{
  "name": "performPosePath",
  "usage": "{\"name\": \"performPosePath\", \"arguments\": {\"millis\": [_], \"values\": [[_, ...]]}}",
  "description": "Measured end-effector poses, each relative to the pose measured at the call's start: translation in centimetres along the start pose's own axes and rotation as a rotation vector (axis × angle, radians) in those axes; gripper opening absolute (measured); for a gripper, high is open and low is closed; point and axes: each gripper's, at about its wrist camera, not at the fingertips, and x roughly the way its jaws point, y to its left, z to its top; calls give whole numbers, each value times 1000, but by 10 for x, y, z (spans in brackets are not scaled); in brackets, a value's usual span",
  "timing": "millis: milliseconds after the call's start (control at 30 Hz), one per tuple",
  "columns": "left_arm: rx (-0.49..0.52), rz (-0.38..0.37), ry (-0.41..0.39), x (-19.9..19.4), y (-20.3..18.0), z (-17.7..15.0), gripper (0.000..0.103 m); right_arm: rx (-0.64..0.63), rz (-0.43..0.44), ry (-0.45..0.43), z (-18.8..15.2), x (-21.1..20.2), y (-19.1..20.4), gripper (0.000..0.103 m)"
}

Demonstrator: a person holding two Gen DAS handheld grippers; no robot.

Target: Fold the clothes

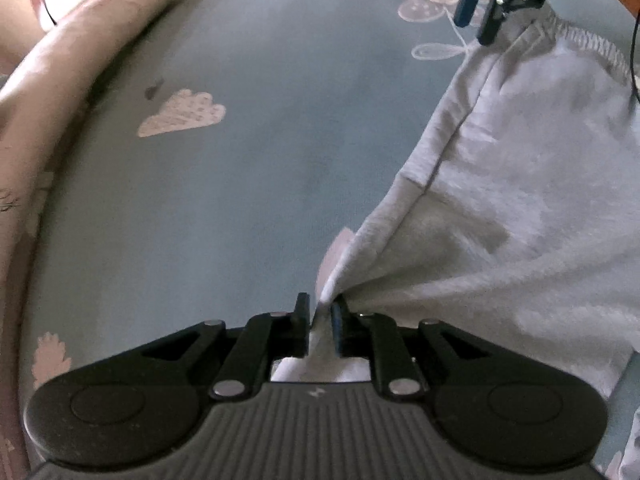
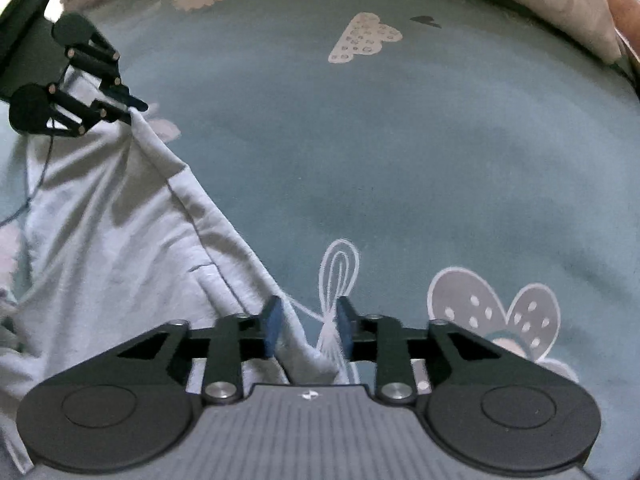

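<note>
The garment (image 1: pixel 520 184) is one pale grey knit piece, probably a pair of shorts or trousers judging by the gathered, stitched band at one end, and it lies spread on a bed sheet (image 1: pixel 240 180) of blue-grey printed with clouds and flowers. It looks light, soft and limp: it sags and creases wherever it is pulled, so it should drape rather than hold a shape, and it will likely slide easily over the sheet. The best places to take hold seem to be the corners and the seamed edge, where the cloth is doubled and less prone to slip out.

The left claw (image 1: pixel 320 312) is clamped on a bunched corner of the garment, with cloth pinched tightly between its fingers and drawn into radiating folds. The right claw (image 2: pixel 306 320) stands with its fingers apart; the other corner of the cloth lies between them, touching the left finger, but it is not pinched yet.

Count: one garment, two claws, one sheet, and one beige quilt or pillow (image 1: pixel 68 60) along the far edge of the bed.
</note>
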Motion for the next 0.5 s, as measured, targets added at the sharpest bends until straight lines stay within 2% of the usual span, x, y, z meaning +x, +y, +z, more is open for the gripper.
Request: {"name": "performPosePath", "arguments": {"millis": [133, 300, 333, 367, 400, 500], "values": [[-66, 13, 21, -14, 6, -15, 22, -2, 45, 9, -5, 1, -10, 49], [-161, 16, 57, -18, 7, -32, 22, -13, 90, 70, -13, 19, -15, 50], [-175, 10, 71, -20, 4, -37, 22, -13, 105, 72, -13, 19, -14, 44], [-189, 0, 88, -17, 3, -41, 22, -4, 118, 75, -14, 18, -12, 32], [-203, -7, 104, -16, 0, -45, 22, 12, 130, 80, -14, 18, -11, 12], [-229, -25, 145, -17, -11, -56, 22, 72, 113, 84, -18, 15, -14, 2]]}}
